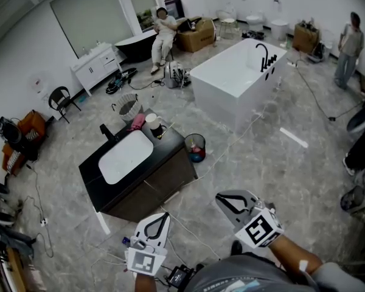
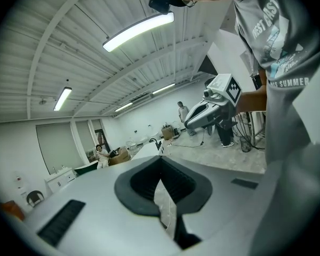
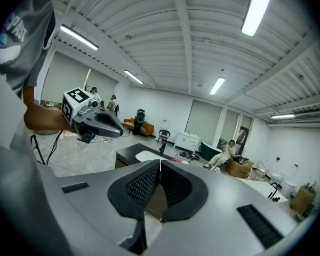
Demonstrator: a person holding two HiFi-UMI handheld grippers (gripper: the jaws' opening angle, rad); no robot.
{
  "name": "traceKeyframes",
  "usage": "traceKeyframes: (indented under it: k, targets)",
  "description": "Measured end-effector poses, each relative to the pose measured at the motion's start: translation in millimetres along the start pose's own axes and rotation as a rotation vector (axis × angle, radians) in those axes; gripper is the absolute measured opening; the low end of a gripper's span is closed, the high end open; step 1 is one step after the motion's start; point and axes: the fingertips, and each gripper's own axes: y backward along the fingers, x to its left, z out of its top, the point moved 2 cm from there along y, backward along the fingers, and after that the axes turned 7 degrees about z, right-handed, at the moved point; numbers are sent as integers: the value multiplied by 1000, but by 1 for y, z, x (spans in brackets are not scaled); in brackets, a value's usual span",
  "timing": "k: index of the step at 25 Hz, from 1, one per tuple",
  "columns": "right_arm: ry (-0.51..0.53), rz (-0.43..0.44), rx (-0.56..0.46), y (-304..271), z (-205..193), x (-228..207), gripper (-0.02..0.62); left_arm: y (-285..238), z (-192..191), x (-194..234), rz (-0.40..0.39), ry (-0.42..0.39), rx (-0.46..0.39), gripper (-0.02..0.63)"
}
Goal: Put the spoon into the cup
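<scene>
A black vanity (image 1: 170,163) with a white sink stands on the floor ahead of me. A pale cup (image 1: 152,122) stands on its far corner beside something pink (image 1: 138,121). I cannot make out a spoon from this distance. My left gripper (image 1: 165,213) and right gripper (image 1: 219,196) are held low in front of me, well short of the vanity, both shut and empty. The left gripper view shows its own closed jaws (image 2: 160,156) and the right gripper (image 2: 205,111) beyond. In the right gripper view its jaws (image 3: 160,160) meet, with the left gripper (image 3: 98,122) and the vanity (image 3: 129,152) ahead.
A white bathtub (image 1: 237,78) stands behind the vanity, a small bin (image 1: 195,146) by the vanity's right end and a wire basket (image 1: 128,107) behind it. Cables trail over the marble floor. One person sits at the back (image 1: 164,32); another stands far right (image 1: 350,44).
</scene>
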Motion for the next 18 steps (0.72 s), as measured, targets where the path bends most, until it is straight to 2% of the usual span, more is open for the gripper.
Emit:
traceKeyframes:
  k: [12, 18]
  targets:
    - [3, 52, 1, 18, -32, -42, 32, -44, 12, -21, 45, 46, 32, 3]
    - [-31, 36, 28, 2, -50, -50, 32, -60, -15, -9, 25, 95, 69, 3]
